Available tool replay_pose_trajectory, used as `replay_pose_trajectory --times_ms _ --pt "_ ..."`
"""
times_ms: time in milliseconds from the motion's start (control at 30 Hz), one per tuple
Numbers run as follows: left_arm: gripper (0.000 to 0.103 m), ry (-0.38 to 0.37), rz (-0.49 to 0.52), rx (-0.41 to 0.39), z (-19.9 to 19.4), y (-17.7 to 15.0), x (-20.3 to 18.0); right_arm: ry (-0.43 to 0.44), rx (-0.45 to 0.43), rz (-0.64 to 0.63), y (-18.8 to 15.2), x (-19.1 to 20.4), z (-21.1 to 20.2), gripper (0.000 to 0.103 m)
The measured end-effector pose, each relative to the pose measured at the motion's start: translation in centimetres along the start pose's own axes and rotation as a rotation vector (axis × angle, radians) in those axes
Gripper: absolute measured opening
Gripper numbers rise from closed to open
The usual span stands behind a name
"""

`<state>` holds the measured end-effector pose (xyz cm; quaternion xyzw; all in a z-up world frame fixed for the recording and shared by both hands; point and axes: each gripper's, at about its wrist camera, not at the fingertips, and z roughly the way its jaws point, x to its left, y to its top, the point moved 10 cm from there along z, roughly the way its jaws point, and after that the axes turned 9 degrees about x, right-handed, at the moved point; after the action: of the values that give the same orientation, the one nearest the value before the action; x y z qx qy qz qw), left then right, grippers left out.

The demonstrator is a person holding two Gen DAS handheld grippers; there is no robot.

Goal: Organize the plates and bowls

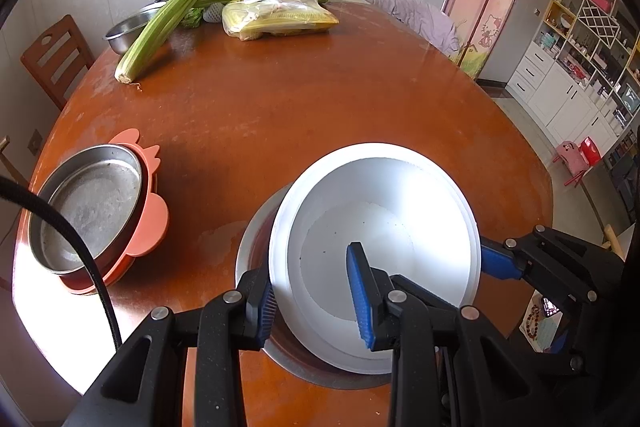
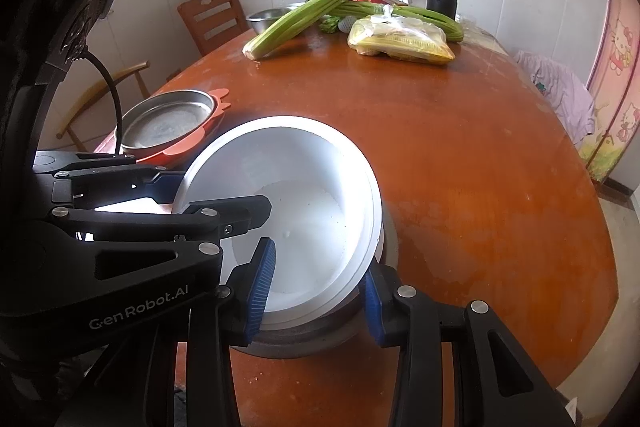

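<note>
White bowl (image 1: 376,247) sits tilted inside a grey metal plate (image 1: 256,227) near the surface (image 1: 280,115) edge; judged rigid, glossy, slippery and chip-prone, best taken by the rim. Left hand-held gripper (image 1: 314,301) pinches its rim at 7 o'clock, right hand-held gripper (image 2: 316,287) at 5 o'clock. Steel pan on orange tray (image 1: 154,223) lies at 9 o'clock, apart; celery (image 1: 168,23) far off at 11.

Grey plate (image 1: 256,239) mostly hidden under white bowl (image 1: 376,227).
</note>
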<state>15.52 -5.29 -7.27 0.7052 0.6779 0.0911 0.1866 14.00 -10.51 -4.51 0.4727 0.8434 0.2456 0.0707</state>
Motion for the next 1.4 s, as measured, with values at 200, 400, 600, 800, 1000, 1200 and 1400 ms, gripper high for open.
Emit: replay_pose_trajectory --times_ms 200,400,600,800,1000,1200,1400 --pt "0.032 0.008 -0.001 -0.001 0.0 -0.1 0.2 -0.008 -0.003 -0.004 0.0 0.0 0.0 0.043" --pt "0.032 -0.002 -0.013 0.007 0.0 -0.4 0.5 -0.013 -0.003 0.0 0.0 -0.2 0.0 0.043" --pt "0.033 -0.001 -0.014 0.012 0.1 -0.6 0.6 -0.012 -0.006 0.012 0.2 -0.6 -0.1 0.043" --pt "0.033 -0.001 -0.012 0.006 0.1 -0.5 0.8 -0.014 -0.009 0.011 0.2 -0.7 -0.2 0.043" --pt "0.033 0.012 -0.023 -0.002 -0.2 -0.4 1.1 -0.015 -0.015 0.016 0.4 -1.0 -0.5 0.043" --pt "0.033 0.025 -0.021 -0.019 -0.9 -0.4 1.3 -0.021 -0.031 0.026 0.6 -1.3 -1.1 0.043" --pt "0.034 0.03 -0.024 -0.03 -1.3 -0.4 1.5 -0.026 -0.051 0.03 0.9 -1.5 -1.8 0.043"
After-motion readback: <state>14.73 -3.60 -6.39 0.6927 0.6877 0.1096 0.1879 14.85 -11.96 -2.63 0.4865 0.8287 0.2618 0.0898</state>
